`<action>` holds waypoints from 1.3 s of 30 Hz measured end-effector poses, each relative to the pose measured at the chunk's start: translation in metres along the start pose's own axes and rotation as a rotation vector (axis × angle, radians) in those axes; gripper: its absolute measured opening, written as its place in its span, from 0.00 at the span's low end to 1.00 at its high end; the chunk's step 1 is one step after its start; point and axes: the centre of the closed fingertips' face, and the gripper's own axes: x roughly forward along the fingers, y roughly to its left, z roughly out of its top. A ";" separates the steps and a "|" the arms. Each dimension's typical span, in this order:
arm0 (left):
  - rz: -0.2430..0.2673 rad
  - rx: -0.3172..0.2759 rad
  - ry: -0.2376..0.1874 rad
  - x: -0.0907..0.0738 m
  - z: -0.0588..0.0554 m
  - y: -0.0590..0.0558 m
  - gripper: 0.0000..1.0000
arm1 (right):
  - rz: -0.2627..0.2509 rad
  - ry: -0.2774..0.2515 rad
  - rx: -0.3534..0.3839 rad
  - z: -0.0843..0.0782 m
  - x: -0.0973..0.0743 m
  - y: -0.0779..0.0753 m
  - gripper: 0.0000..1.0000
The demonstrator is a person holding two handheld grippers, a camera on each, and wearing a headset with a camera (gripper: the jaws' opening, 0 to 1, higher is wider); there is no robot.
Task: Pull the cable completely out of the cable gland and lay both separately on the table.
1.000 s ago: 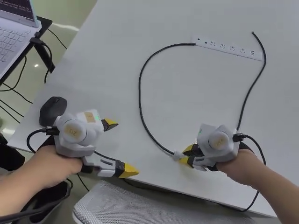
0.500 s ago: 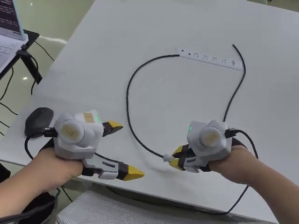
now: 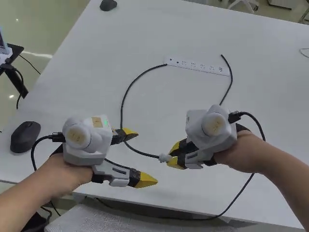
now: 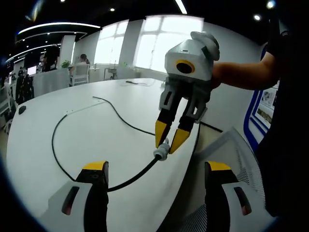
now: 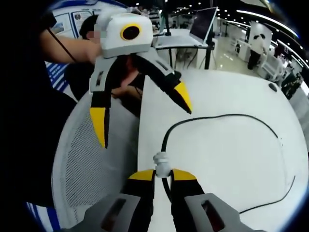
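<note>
While the head view showed the right gripper [image 3: 170,160] pinching the black cable [image 3: 121,104] right behind its white cable gland [image 3: 164,157] over the table's [image 3: 145,38] near edge, the left gripper view showed the left gripper's [image 4: 155,166] jaws spread wide, and the right gripper view showed that same pinch.

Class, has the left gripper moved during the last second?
Yes. In the head view the left gripper has shifted rightward, away from the mouse, toward the cable and the right gripper.
</note>
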 end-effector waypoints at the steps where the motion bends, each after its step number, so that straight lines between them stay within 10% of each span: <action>1: -0.004 0.003 -0.002 0.001 0.001 -0.002 0.81 | 0.002 0.000 -0.007 0.001 -0.002 0.000 0.06; 21: -0.123 0.022 -0.078 0.013 0.037 -0.028 0.46 | -0.022 -0.023 -0.131 0.023 -0.045 0.014 0.06; 39: -0.181 0.038 -0.075 0.016 0.039 -0.039 0.27 | 0.009 -0.042 -0.184 0.017 -0.048 0.022 0.06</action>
